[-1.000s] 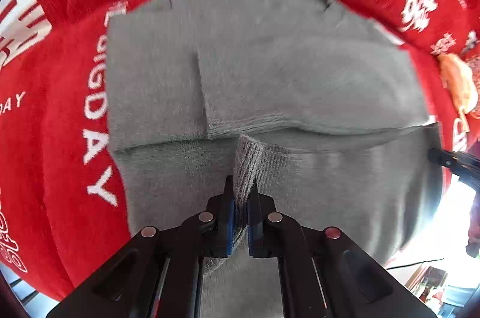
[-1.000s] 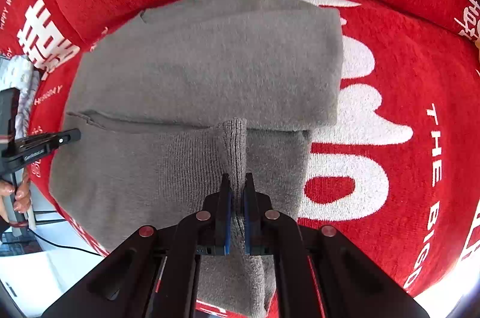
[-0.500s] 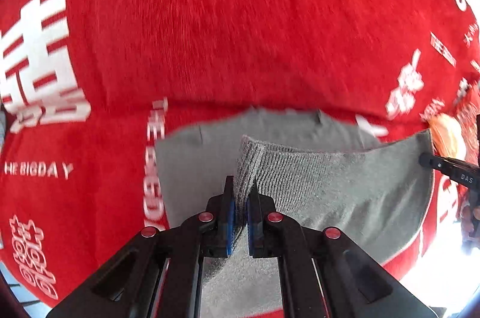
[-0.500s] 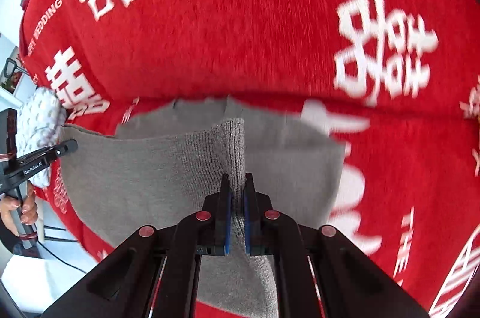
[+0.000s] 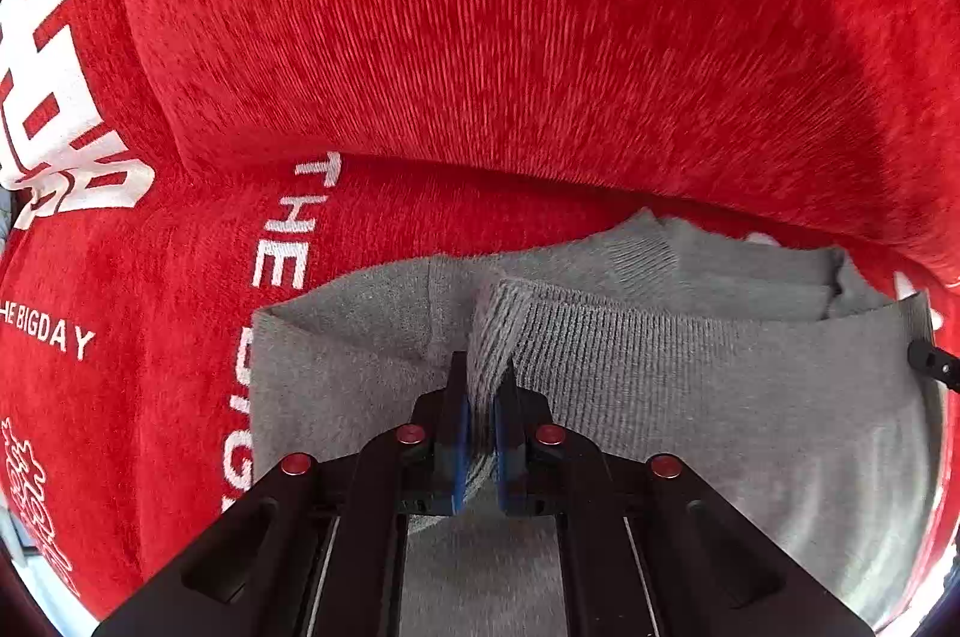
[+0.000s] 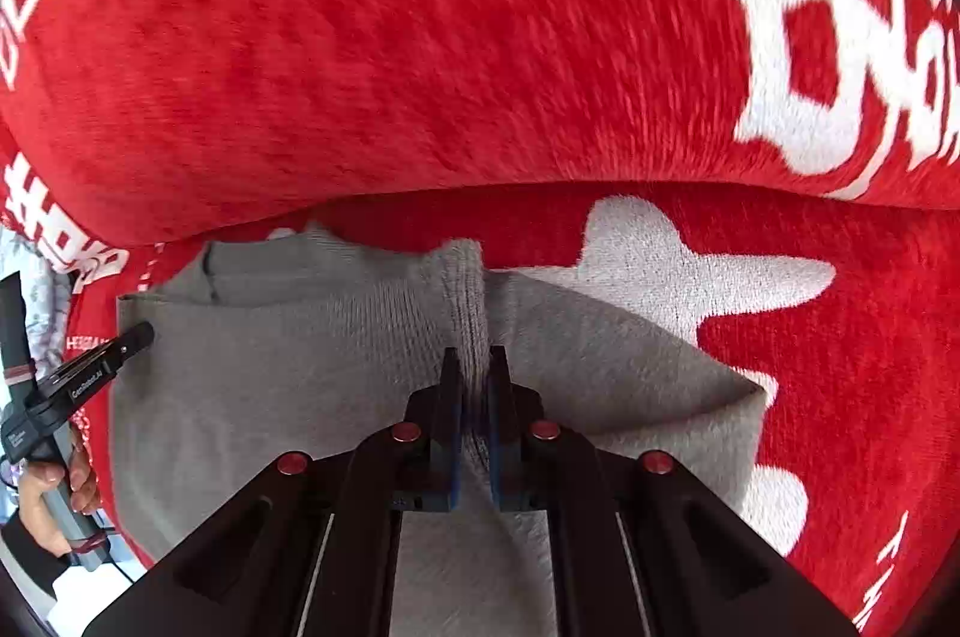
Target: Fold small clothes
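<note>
Red plush blanket (image 5: 480, 36) w/ white print ("THE BIGDAY" plus big characters) fills nearly all of both wrist views; a thick fold or bolster of it rises across the top half, flatter part below. Can't tell what it lies on.

Grey knit garment (image 5: 720, 427) lies on the flat red part, low in both views, just under that raised fold. It's doubled over: ribbed hem edge of the upper layer sits close to the far edge of the lower layer, w/ a ribbed neckline showing past it in the left view. Upper layer is taut between the two grippers; hem runs roughly straight across.

Left gripper (image 5: 480, 391): black body, blue pads, red screw heads. Jaws nearly together, pinching a ridge of the ribbed hem, which stands up between the pads. In the right view it shows at the left edge (image 6: 135, 337), tip at the garment's corner, the person's hand (image 6: 54, 493) wrapped round its handle.

Right gripper (image 6: 474, 379): same build, jaws narrow and clamped on the hem's other end; cloth bunches into a vertical ridge between the pads. Its black tip barely shows at the right edge of the left view (image 5: 927, 358), at the garment's corner.

Patterned white cloth (image 6: 42, 301) at the far left edge of the right view, mostly hidden.
</note>
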`<move>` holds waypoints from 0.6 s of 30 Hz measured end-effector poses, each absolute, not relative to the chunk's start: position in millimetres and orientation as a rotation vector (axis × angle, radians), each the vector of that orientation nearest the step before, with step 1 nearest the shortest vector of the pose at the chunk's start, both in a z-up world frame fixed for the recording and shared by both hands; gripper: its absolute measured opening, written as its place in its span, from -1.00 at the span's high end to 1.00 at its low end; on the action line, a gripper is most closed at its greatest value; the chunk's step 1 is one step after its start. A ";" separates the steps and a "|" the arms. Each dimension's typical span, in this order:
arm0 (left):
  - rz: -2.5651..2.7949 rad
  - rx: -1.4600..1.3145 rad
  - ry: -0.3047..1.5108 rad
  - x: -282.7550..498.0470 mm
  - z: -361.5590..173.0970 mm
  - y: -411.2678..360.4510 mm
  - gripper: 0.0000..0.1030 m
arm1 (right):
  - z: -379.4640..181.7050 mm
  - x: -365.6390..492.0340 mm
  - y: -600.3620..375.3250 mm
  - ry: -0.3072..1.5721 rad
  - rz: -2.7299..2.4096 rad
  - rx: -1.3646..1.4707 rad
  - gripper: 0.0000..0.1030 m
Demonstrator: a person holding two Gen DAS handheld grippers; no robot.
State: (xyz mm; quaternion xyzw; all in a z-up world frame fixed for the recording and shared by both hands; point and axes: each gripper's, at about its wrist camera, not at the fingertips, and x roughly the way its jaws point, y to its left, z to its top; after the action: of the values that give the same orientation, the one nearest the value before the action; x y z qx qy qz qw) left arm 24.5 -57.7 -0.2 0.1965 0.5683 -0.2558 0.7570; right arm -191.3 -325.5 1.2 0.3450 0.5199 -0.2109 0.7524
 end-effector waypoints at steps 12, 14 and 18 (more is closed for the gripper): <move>-0.314 0.484 1.204 45.8 27.8 -5.0 -0.39 | 18.1 -225.7 -352.3 1.148 -0.653 0.752 0.32; -0.325 0.484 1.234 37.0 34.6 10.5 -0.39 | 28.7 -238.4 -350.0 1.135 -0.646 0.771 0.32; -0.314 0.434 1.327 12.1 39.4 47.0 -0.39 | 49.9 -260.2 -323.9 1.136 -0.574 0.795 0.32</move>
State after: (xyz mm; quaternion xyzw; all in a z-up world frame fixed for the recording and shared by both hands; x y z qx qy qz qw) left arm 12.1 47.0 39.4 0.1991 0.6084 -0.1437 0.7547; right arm -260.2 -323.9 49.9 0.3611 0.5163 -0.2607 0.7315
